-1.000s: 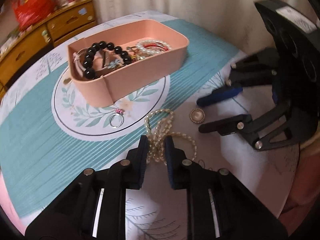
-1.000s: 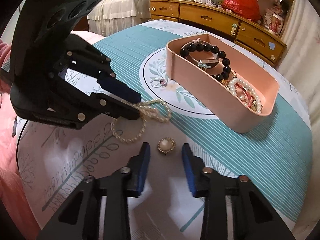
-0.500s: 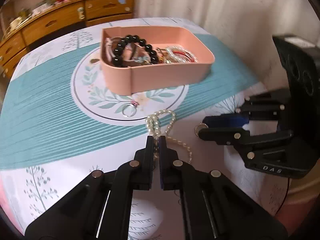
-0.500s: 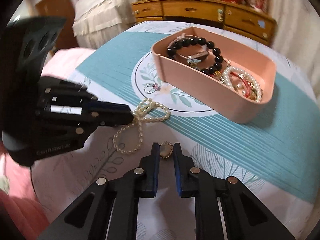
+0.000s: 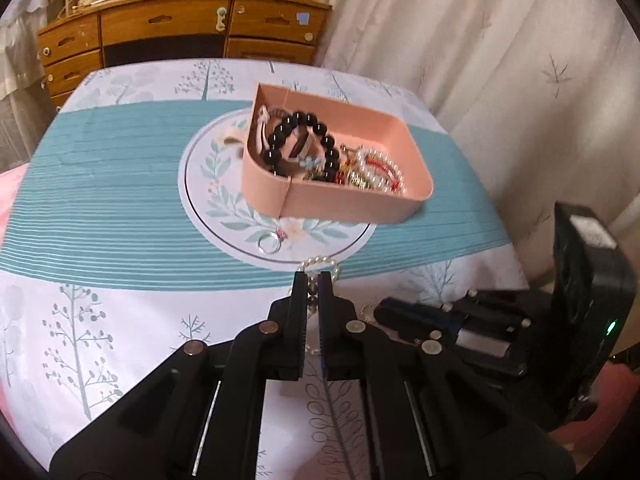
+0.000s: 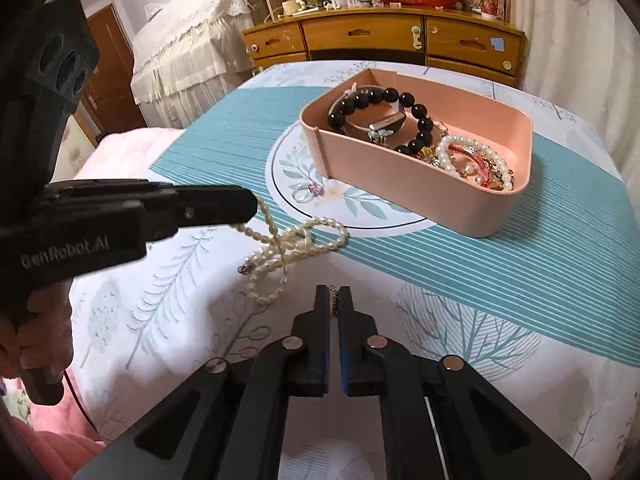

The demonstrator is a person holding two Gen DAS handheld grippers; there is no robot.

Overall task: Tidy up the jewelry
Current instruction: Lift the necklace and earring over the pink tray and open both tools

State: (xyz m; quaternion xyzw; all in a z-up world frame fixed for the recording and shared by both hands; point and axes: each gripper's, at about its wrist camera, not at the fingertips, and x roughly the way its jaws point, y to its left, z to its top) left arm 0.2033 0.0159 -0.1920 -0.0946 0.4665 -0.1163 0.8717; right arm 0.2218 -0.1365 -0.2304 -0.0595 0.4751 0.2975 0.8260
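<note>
Pearl necklace (image 6: 288,248) — one strand, partly lifted off the tablecloth (image 6: 500,272), one end pinched in the left gripper (image 5: 313,280), whose jaws are narrowed onto it; the rest trails in loops at about 7 o'clock from the pink tray (image 6: 424,196). Right gripper (image 6: 333,294): jaws nearly closed on a small gold-edged piece, probably the round brooch (image 6: 333,300), though only its rim shows. One silver ring (image 6: 304,192) with a pink stone lies untouched beside the tray's near wall, at roughly 8 o'clock from it.

Progress: the tray already holds one black bead bracelet (image 6: 384,116), one watch (image 6: 386,122) and a tangle of pearl and red bracelets (image 6: 476,160) — their number cannot be told. Remaining outside: three pieces, two in hand, one not yet picked up.
</note>
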